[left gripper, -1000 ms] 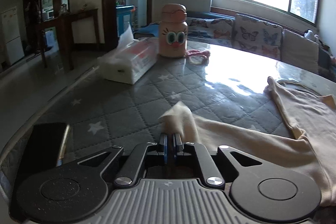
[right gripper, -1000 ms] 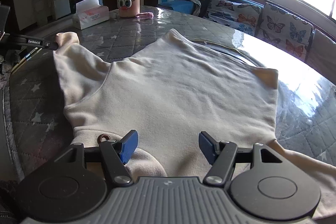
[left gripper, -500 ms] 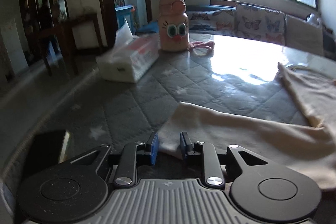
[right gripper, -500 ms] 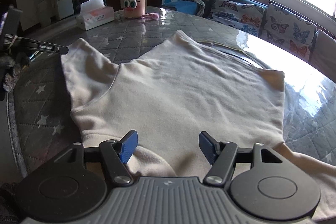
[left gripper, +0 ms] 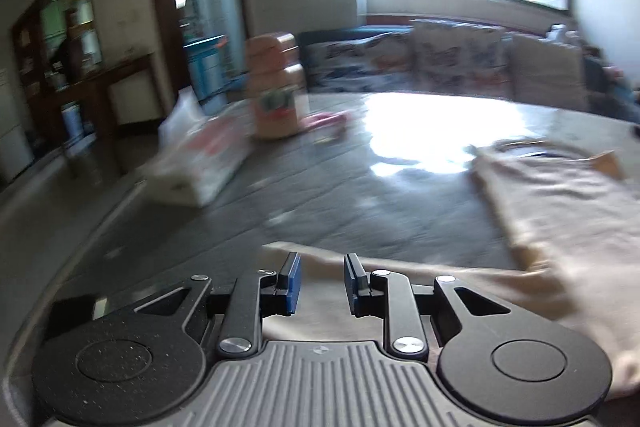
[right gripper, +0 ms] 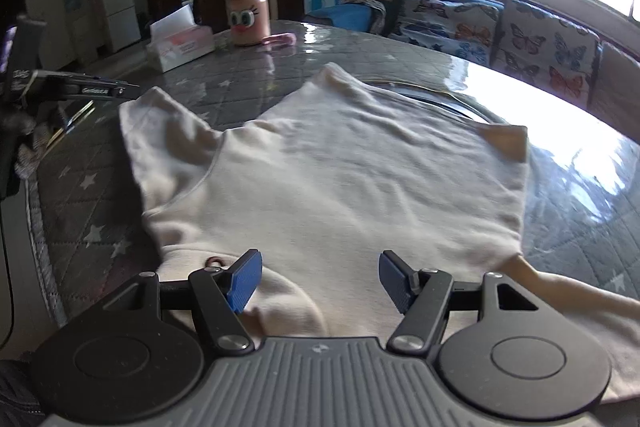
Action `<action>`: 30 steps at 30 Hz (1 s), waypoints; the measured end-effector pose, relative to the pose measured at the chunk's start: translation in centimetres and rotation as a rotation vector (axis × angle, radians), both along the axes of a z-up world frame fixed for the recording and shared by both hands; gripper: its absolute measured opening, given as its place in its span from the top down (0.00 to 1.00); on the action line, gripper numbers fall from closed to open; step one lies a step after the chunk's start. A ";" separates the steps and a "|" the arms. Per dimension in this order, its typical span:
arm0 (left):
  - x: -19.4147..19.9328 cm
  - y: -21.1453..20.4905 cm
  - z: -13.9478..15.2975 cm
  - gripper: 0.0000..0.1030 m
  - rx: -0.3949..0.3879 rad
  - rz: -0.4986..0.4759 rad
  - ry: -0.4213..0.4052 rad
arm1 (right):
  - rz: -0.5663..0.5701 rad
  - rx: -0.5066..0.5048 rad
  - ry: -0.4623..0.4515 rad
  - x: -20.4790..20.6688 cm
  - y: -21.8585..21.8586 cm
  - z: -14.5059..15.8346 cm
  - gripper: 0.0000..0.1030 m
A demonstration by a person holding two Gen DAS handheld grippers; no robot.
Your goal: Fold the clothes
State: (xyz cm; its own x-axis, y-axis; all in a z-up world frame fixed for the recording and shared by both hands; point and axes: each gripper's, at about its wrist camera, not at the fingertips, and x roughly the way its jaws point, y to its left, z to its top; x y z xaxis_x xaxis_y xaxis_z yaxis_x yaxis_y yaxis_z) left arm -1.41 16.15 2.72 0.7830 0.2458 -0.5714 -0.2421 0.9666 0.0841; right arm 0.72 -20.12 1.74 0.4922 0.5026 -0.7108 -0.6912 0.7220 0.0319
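A cream shirt lies spread flat on the round quilted table. Its left sleeve stretches out toward the table's left edge. My right gripper is open, low over the shirt's near edge by the collar. My left gripper is open with a narrow gap, hovering over the end of the sleeve; nothing is between the pads. The left wrist view is motion-blurred. The left gripper also shows from the side in the right wrist view, at the sleeve's tip.
A pink cartoon bottle and a tissue box stand at the table's far left. A pink strap lies by the bottle. A sofa with butterfly cushions runs behind the table. A dark phone-like slab lies by the left edge.
My left gripper has opened and let go of the sleeve end, which now lies flat. The left camera has pulled back and is moving. My right gripper stays open in place.
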 end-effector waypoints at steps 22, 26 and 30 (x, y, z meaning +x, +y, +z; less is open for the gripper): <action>7.2 -10.9 -2.5 0.76 -0.114 -0.356 0.093 | -0.228 0.011 -0.018 16.3 -2.7 -1.4 0.51; 7.2 -10.0 -2.9 0.77 -0.115 -0.332 0.110 | -0.246 -0.002 -0.004 19.1 -1.9 -2.7 0.52; 7.4 -9.1 -3.0 0.76 -0.125 -0.307 0.119 | -0.261 -0.005 -0.024 20.8 -1.5 -3.2 0.52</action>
State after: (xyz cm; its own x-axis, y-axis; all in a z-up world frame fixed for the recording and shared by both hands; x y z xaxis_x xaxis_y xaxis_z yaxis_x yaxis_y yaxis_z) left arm 5.97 7.07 -0.25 0.7357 -0.0682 -0.6738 0.0657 0.9974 -0.0293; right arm 21.50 -21.66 -1.51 0.6212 0.3532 -0.6996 -0.4823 0.8759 0.0139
